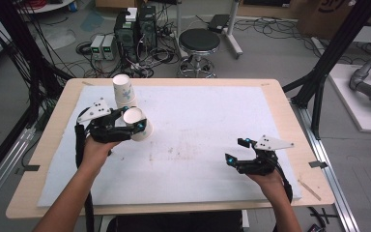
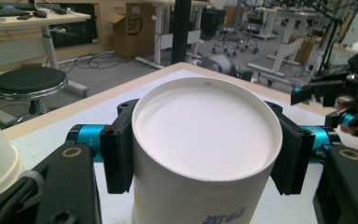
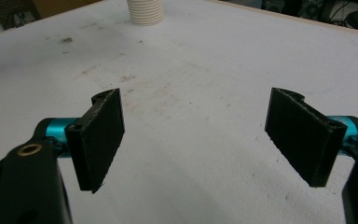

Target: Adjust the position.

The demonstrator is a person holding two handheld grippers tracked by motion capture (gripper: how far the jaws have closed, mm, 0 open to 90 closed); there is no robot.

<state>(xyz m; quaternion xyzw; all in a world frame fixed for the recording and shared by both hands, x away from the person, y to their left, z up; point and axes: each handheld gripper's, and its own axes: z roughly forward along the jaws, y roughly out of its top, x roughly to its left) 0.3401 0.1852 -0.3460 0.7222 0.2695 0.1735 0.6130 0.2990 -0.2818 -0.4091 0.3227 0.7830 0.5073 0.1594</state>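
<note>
While left tongs (image 1: 131,122) clamp a paper cup (image 1: 137,123) beside the cup stack (image 1: 123,90), right tongs (image 1: 236,151) spread apart, holding nothing

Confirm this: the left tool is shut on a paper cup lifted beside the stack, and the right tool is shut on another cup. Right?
Not quite. The right tool is open and empty, its jaws wide apart over the white mat, as the right gripper view shows. The left tool does grip a paper cup beside the stack.
</note>
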